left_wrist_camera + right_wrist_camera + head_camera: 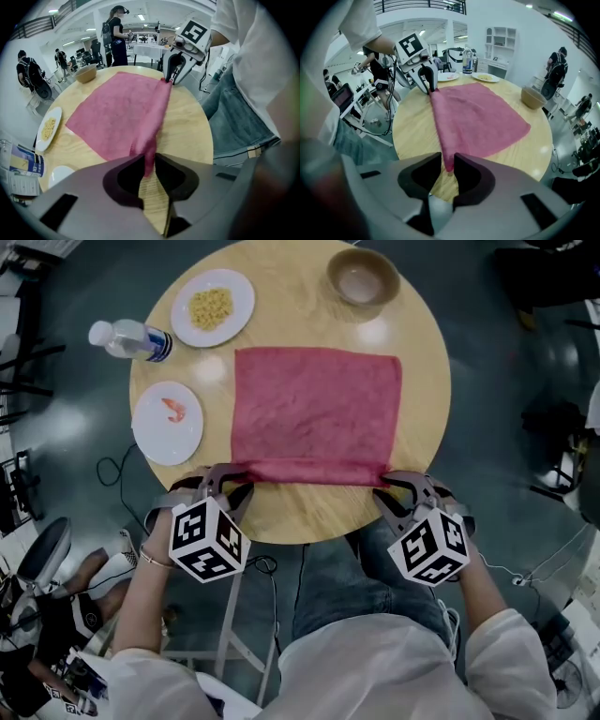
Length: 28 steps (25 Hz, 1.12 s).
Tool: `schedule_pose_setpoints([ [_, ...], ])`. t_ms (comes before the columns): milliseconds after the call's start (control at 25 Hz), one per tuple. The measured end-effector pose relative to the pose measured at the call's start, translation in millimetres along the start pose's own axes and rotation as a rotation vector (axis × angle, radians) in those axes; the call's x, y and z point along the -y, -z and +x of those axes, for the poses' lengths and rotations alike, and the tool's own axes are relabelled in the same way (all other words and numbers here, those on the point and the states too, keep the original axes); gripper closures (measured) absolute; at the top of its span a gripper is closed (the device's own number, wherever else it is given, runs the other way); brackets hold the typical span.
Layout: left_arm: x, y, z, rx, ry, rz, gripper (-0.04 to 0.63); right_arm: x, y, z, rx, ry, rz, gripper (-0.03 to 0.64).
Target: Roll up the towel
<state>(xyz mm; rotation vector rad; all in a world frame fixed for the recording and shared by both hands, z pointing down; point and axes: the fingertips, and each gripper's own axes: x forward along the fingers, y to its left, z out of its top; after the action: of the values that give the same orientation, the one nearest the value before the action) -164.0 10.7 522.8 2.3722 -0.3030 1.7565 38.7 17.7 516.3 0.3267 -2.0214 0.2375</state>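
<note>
Worktop (pixel 309 514) round and wooden, with the red towel (pixel 317 413) spread across its middle. Your left gripper (pixel 228 484) is clamped on the towel's near left corner and your right gripper (pixel 397 489) pinches the near right corner. The edge between them looks slightly lifted. A bowl (pixel 364 279) sits beyond the towel, and a bottle (pixel 131 339) lies at the left rim.

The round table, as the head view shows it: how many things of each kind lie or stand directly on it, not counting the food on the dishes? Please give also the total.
Plates: 2
Bowl: 1
Bottle: 1
Towel: 1
Total: 5
</note>
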Motion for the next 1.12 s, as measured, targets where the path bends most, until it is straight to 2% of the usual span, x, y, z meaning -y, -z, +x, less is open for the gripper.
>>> schedule_pose_setpoints([
  [240, -1, 0, 0, 0.028, -0.016, 0.093, 0.529, 4, 1, 3, 0.004, 0.031, -0.021, 0.559],
  [520, -4, 1, -3, 0.057, -0.034, 0.074, 0.569, 5, 3, -1, 0.002, 0.035, 0.006, 0.597],
  [920, 17, 3, -19, 0.049, 0.061, 0.043, 0.580, -19, 8, -18, -0.003, -0.076, 0.028, 0.598],
  [1120, -2, -2, -27, 0.032, 0.052, 0.015, 0.580, -8, 2, -26, 0.010, -0.077, 0.071, 0.598],
])
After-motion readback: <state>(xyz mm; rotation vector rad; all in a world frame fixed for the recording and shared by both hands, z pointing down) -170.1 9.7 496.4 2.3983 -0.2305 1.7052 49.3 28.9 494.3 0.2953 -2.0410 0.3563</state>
